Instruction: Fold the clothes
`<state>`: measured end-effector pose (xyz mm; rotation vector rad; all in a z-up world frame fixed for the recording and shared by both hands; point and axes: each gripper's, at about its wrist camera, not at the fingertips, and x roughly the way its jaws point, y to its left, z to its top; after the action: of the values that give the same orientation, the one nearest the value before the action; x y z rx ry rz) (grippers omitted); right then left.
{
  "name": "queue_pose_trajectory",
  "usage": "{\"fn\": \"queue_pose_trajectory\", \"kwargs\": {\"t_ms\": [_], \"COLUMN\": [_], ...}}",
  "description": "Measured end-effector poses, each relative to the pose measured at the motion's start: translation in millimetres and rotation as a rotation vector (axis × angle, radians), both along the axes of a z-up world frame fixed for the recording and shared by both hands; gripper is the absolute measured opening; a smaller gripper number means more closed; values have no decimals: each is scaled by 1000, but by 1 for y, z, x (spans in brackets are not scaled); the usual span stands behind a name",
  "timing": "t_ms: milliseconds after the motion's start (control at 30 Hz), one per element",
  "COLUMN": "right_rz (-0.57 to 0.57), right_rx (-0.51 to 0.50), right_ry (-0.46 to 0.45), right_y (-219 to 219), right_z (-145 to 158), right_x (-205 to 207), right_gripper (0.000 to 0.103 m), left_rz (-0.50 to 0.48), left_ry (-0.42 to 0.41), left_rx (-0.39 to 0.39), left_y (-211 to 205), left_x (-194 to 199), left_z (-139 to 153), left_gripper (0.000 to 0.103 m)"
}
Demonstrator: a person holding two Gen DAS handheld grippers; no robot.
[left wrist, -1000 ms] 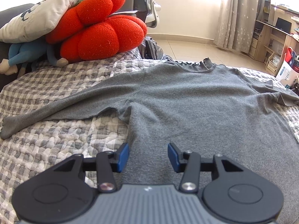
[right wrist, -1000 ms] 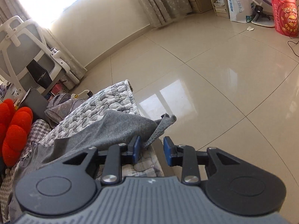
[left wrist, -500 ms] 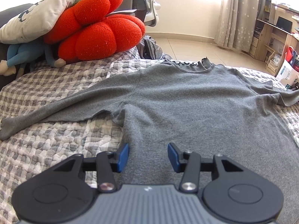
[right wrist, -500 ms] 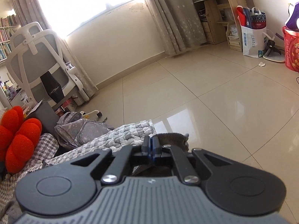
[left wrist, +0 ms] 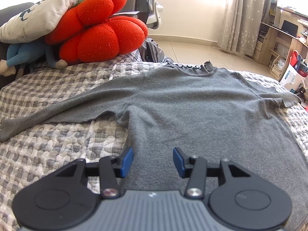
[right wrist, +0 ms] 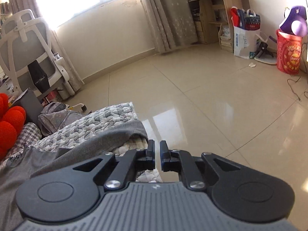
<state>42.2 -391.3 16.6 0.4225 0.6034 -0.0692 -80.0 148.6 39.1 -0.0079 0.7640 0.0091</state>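
Black left gripper (left wrist: 153, 161), blue pads, silver screws, ribbed grey body

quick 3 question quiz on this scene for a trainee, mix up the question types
1. True or false: the grey sweater lies spread out on the quilt, not yet folded.
2. What rests on top of the red cushion? A) a white pillow B) a laptop C) a shoe
3. Fill in: the left gripper is over the sweater's lower part with its jaws ___.

Key: 1 true; 2 A; 3 open
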Motion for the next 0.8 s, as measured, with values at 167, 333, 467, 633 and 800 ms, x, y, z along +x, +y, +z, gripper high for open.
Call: {"fn": "queue_pose_trajectory", "kwargs": {"t_ms": [167, 333, 467, 633, 800], "right_rz": [66, 362, 617, 710, 777], "right_rx": [102, 93, 104, 174, 61], "right_ry": [7, 46, 53, 66, 65], "right_y": [16, 67, 110, 126, 157], "right_z": [-1, 4, 3, 3, 5], "right_x": [-1, -39, -85, -118, -149], "right_gripper": [13, 40, 41, 41, 41], "left_rz": [16, 33, 3, -11, 41], "left_ry": [5, 4, 18, 13, 35], "left_rx": [1, -12, -17, -1, -35], "left_y": [6, 19, 23, 25, 38], "left_x": [-10, -38, -61, -82, -88], "left_z": [3, 7, 5, 1, -12], "left_gripper": [48, 48, 48, 48, 50]}}
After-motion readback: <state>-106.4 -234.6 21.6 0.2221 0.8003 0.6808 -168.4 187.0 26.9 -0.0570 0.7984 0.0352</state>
